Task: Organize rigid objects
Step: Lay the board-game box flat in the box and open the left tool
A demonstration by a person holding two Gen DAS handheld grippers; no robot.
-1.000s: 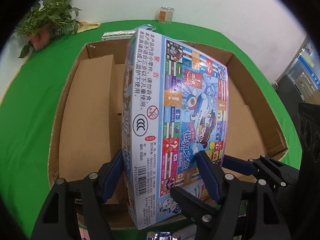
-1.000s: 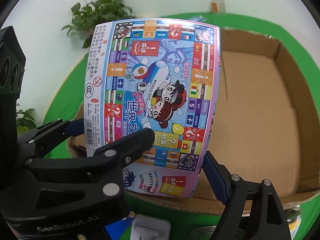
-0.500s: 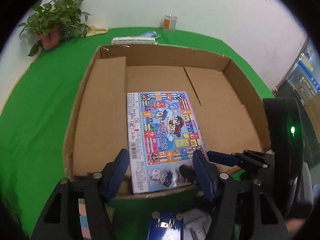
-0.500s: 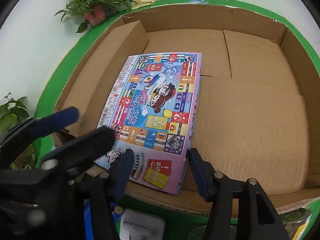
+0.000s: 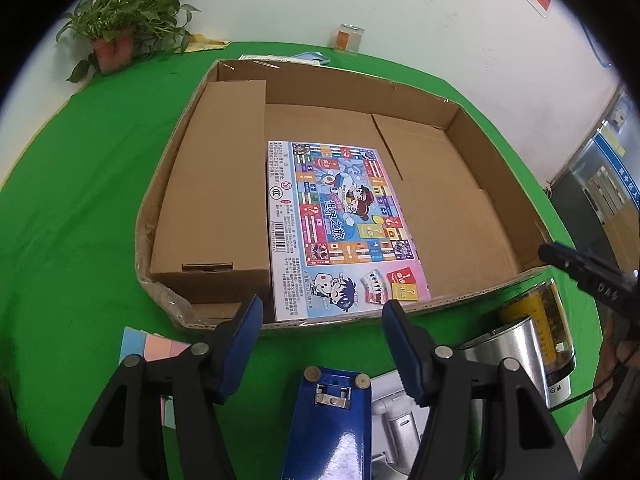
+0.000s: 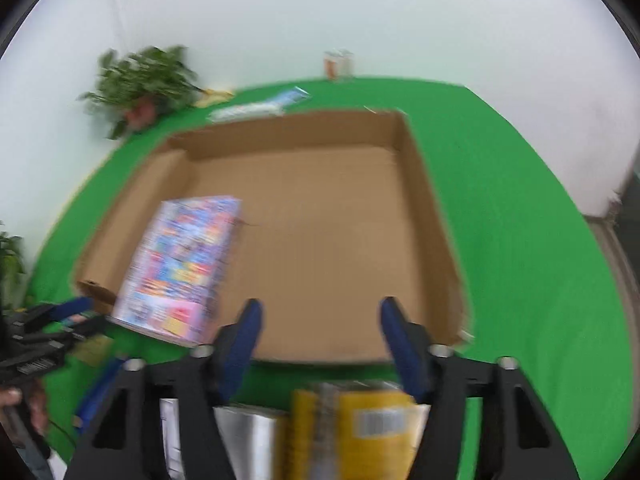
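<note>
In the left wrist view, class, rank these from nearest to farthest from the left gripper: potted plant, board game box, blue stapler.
1. Blue stapler, just below the left gripper.
2. Board game box, flat inside the carton.
3. Potted plant, far left corner by the wall.

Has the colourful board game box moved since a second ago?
Yes. The board game box stood upright between both tools; now it lies flat on the floor of the cardboard tray, beside the inner brown box.

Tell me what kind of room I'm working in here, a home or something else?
Probably an office or a staged recording room, not a home: a table under plain green cloth against a bare white wall, a potted plant at its edge, and what look like posted notices at far right.
</note>
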